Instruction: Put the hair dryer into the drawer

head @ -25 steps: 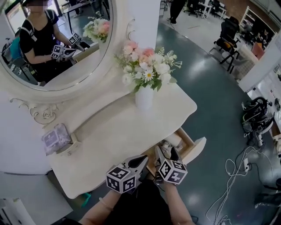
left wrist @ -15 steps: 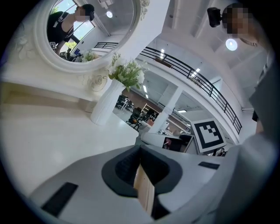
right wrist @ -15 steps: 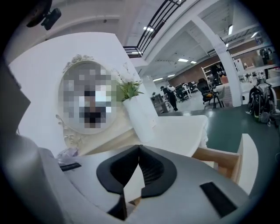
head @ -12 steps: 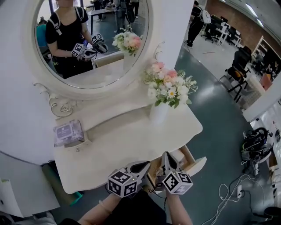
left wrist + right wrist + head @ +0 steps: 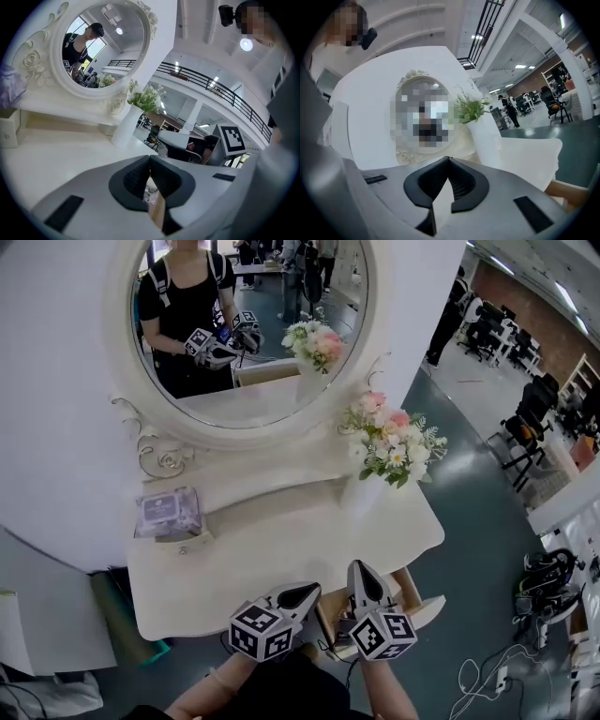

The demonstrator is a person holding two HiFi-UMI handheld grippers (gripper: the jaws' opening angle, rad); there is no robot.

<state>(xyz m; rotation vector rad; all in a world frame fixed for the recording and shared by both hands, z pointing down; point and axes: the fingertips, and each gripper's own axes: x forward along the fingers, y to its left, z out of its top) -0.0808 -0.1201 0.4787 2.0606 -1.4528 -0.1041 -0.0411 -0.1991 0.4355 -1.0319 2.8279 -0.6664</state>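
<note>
The head camera looked steeply down over the dressing table (image 5: 272, 535). Cameras riding the left gripper (image 5: 302, 593) and right gripper (image 5: 360, 570) faced roughly level ahead; all views shared the mirror (image 5: 253, 334) and flower vase (image 5: 362, 491) beyond them.

Matt white painted dressing table (image 5: 281, 540), glossy glass mirror (image 5: 272, 362), bare wood drawer (image 5: 410, 585)

**Both grippers lift clear of the drawer**

A second ago the right gripper (image 5: 359, 570) reached down at the open drawer (image 5: 422, 606) with its fingers wide apart. Those fingers have now closed tip to tip on nothing, and the gripper has risen to point level across the counter (image 5: 281, 540). The left gripper (image 5: 307, 592) has come up a little beside it. The head view has tipped upward, so the mirror (image 5: 272, 399), earlier cut off high in the frame, now shows far more of its glass.
</note>
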